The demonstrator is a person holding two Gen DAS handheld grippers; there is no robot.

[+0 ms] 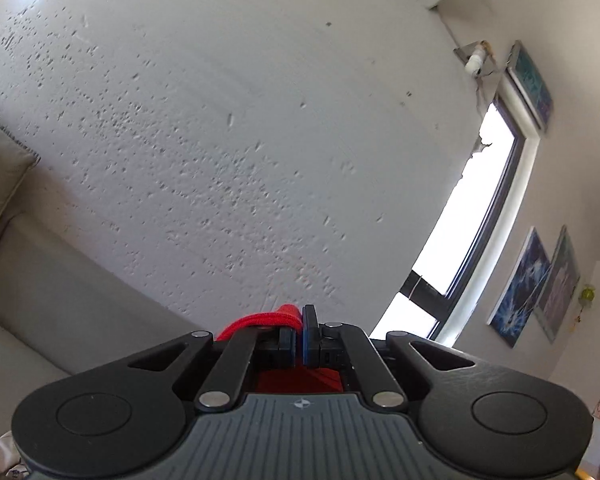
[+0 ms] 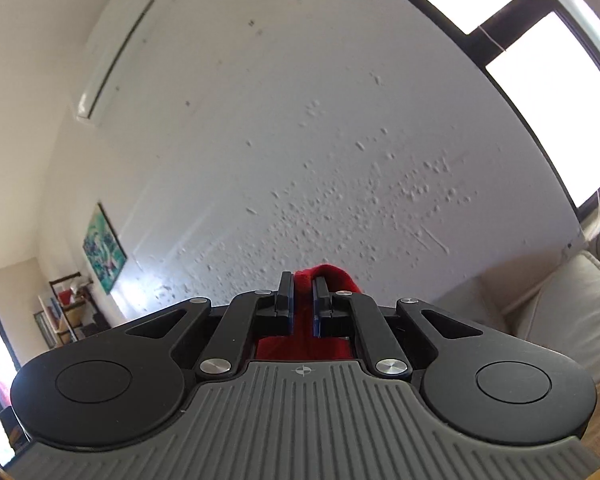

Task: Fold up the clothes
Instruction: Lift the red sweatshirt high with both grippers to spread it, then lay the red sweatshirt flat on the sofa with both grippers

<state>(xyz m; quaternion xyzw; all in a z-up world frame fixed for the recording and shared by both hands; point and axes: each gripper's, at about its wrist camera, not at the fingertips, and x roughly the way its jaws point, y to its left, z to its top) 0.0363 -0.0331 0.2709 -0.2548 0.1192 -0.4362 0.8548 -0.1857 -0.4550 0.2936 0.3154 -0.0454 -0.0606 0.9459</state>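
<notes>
A red garment [image 1: 260,320] is pinched in my left gripper [image 1: 298,328], whose black fingers [image 1: 310,332] are shut tight on a ribbed red edge that loops out to the left. More red cloth hangs below the jaws. In the right wrist view, my right gripper [image 2: 303,300] is shut on a thicker fold of the same red garment [image 2: 332,278], which bulges past the fingertips [image 2: 286,296] on the right. Both grippers point level at a pitted white wall, held high. The rest of the garment hangs out of sight below.
A grey sofa [image 1: 28,280] sits low left in the left wrist view and low right as the sofa [image 2: 560,304] in the right wrist view. Windows [image 1: 472,216], paintings [image 1: 518,284], an air conditioner [image 2: 112,44] and a shelf [image 2: 70,308] line the walls.
</notes>
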